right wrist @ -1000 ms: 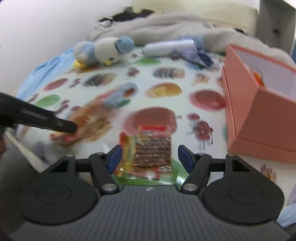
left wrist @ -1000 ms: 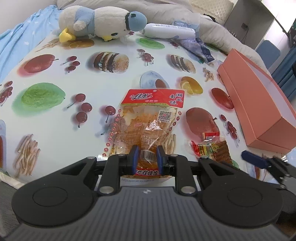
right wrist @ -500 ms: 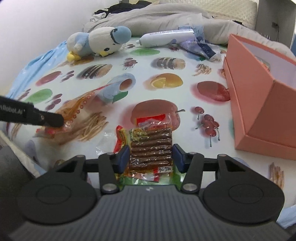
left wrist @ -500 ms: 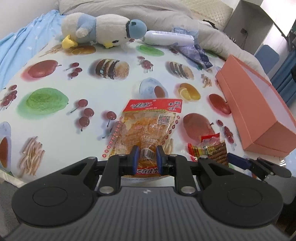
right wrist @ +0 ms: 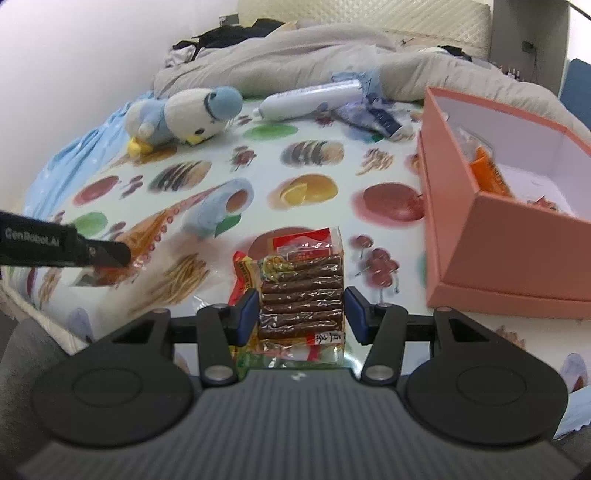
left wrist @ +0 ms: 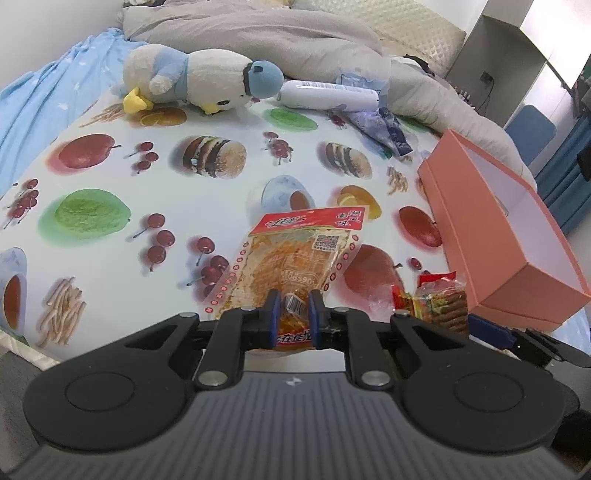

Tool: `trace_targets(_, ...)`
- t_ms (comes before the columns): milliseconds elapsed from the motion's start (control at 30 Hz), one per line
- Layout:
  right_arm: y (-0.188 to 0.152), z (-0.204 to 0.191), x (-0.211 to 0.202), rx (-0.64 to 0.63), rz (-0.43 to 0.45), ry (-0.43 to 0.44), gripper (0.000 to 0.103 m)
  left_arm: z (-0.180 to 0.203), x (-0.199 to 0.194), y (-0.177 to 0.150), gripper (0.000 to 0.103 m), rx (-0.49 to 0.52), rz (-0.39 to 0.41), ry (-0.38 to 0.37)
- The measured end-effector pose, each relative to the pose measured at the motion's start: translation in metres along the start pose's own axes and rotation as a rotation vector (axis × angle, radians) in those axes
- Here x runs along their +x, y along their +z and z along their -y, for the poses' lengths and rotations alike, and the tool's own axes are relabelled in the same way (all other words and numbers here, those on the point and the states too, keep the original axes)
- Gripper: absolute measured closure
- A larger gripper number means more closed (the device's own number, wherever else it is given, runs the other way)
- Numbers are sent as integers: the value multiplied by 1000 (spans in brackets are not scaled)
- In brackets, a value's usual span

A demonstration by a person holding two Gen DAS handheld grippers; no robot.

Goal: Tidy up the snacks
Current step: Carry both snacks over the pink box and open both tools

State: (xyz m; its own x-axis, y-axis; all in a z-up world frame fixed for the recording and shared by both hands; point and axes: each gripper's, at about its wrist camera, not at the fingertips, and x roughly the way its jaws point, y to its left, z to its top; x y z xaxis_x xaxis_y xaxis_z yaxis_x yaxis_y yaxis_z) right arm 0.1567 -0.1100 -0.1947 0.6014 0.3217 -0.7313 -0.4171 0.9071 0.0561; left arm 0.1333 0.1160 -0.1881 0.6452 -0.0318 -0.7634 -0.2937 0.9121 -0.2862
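Observation:
My left gripper (left wrist: 293,317) is shut on the near edge of an orange snack bag (left wrist: 295,254) with a red top, held above the fruit-print cloth (left wrist: 221,199). My right gripper (right wrist: 301,314) is shut on a clear pack of brown sticks (right wrist: 301,291), its blue pads against both sides. That pack also shows in the left wrist view (left wrist: 439,299). The left gripper (right wrist: 110,253) with the orange bag (right wrist: 155,229) shows blurred at the left of the right wrist view. An open pink box (right wrist: 517,229) at the right holds an orange packet (right wrist: 487,173).
A blue and white plush bird (left wrist: 199,81), a white tube (left wrist: 328,94) and a blue wrapper (left wrist: 384,129) lie at the far side of the cloth. A grey blanket (left wrist: 295,33) lies behind. The pink box (left wrist: 509,236) stands at the right edge.
Both grippers have risen with their packs. The right gripper closed from open onto the brown stick pack and lifted it. The orange bag hangs more to the right.

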Motion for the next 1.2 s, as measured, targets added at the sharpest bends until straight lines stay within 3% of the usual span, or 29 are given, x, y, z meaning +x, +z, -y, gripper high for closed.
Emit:
trace_targets(533, 22, 33, -63, 100, 73, -7, 50, 52, -40, 9, 85, 71, 55, -41)
trace_targets(767, 27, 59, -97, 141, 139, -45, 50, 93, -55, 15, 85, 106, 94, -118)
trace_targets(1000, 25, 90, -128, 177, 206, -124, 50, 138, -54, 23, 85, 167, 75, -231)
trace_targets(1200, 22, 122, -133, 222, 229, -159, 50, 179, -46, 30, 85, 225, 82, -293)
